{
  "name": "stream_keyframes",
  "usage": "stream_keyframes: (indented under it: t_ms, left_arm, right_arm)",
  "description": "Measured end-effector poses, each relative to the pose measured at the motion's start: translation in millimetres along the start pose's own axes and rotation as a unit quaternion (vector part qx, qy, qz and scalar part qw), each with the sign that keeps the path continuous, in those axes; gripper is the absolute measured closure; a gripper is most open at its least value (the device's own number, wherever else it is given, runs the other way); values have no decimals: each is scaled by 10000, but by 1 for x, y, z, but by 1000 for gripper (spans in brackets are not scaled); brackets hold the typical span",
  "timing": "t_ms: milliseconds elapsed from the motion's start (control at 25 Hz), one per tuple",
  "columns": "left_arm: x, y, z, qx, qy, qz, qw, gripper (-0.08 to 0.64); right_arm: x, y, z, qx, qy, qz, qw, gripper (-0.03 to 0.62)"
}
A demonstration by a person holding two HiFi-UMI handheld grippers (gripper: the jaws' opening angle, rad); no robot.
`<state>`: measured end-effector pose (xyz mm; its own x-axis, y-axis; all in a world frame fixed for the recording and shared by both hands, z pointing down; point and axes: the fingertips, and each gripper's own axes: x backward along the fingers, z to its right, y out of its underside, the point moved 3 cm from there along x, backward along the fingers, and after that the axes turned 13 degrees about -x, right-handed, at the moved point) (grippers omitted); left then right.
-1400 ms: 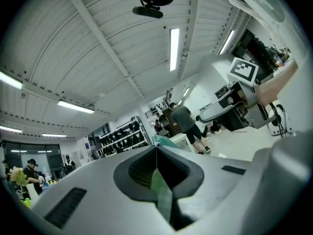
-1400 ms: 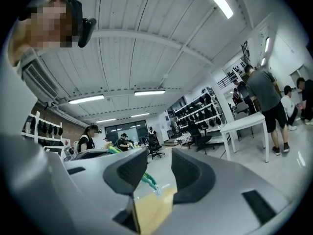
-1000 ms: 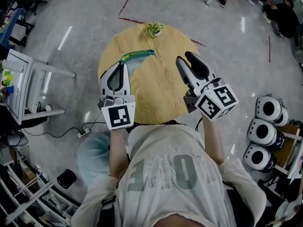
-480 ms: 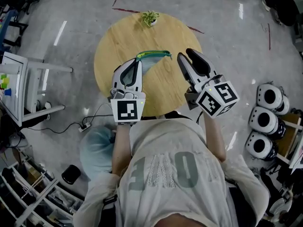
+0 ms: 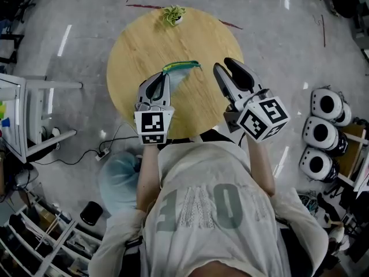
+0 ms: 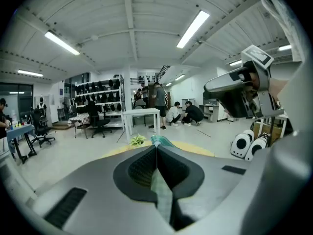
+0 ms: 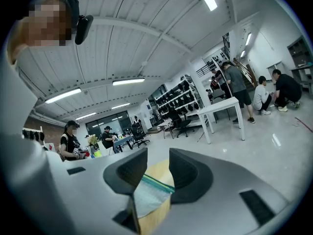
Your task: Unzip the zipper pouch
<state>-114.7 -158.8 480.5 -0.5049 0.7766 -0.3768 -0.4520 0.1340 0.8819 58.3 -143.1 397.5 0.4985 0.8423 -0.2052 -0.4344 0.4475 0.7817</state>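
The left claw [image 5: 165,75] is pressed together, and it pinches the zipper pouch [image 5: 181,71] by one end. In the left gripper view a thin, pale strip of the pouch [image 6: 161,195] runs right between the shut jaws. The right claw [image 5: 226,68] is spread wide and holds nothing. It hangs just beside the pouch, and in the right gripper view the pouch [image 7: 149,192] shows through the gap between its jaws, with the green zip line across it.

The pouch is over the middle of the round bench [image 5: 138,39]. I cannot tell if it touches the top.

Here is what I think could go wrong. The pouch looks thin and slippery, so it may slide out of the left claw when the zip is pulled. The little pull tab is too small to see, so the right claw may miss it and grab only the soft plastic. Then the pouch would bunch up and the zip would stay shut. A hard tug could also yank the whole pouch away.

A small plant [image 5: 172,14] stands at the far edge of the bench. A big swing that way could knock it off.
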Motion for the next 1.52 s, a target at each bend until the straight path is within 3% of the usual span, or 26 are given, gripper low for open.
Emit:
stream_keyframes:
  t_ms: [240,560,1360,1520]
  left_arm:
    - [-13,34,-17,288,-59,-237,9993,532]
    - [-39,70,-43,323,-95,-646,9973,532]
    - [-80,143,-73,684,-178,-1381,9879,527]
    - [-80,146,-74,836,-219,-1424,9860,411]
  right_arm:
    - [1,1,14,-9,314,16,9995,445]
    - [1,6,23,-15,603,5,9982,445]
    - [-5,20,29,-57,815,-187,9965,445]
    - [-3,20,28,-47,806,-180,9966,445]
